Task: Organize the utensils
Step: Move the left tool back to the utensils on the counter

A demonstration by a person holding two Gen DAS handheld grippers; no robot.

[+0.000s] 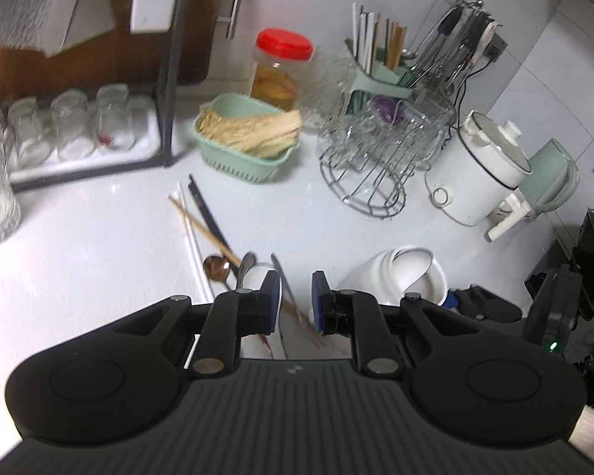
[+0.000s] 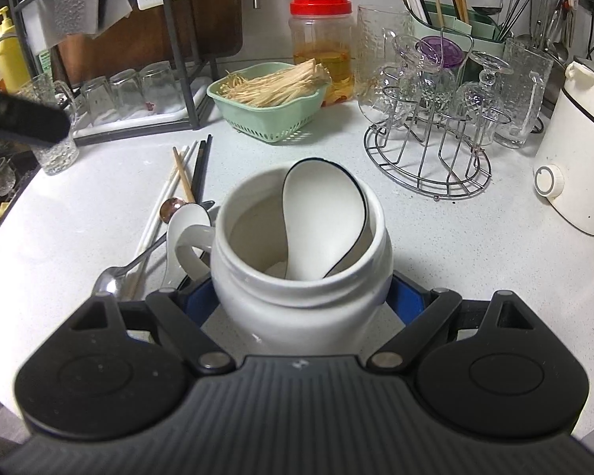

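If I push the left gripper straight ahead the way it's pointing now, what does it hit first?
Most likely the fork lying on the counter, which runs right between the open jaws of the left gripper. The white ceramic spoon sits just beside it. Depth is hard to judge in this fisheye view.

We see a white jar [image 2: 301,277] on a white speckled desk [image 2: 455,245], holding a white spoon [image 2: 322,217] edged in black. Behind the jar, a mint-green basket [image 2: 267,114] holds straw-coloured sticks [image 2: 273,85]; beside it stands a clear tub [image 2: 321,47] with a red lid [image 2: 320,5]. Our tongs [image 2: 301,303] are black with blue pads [image 2: 200,303].
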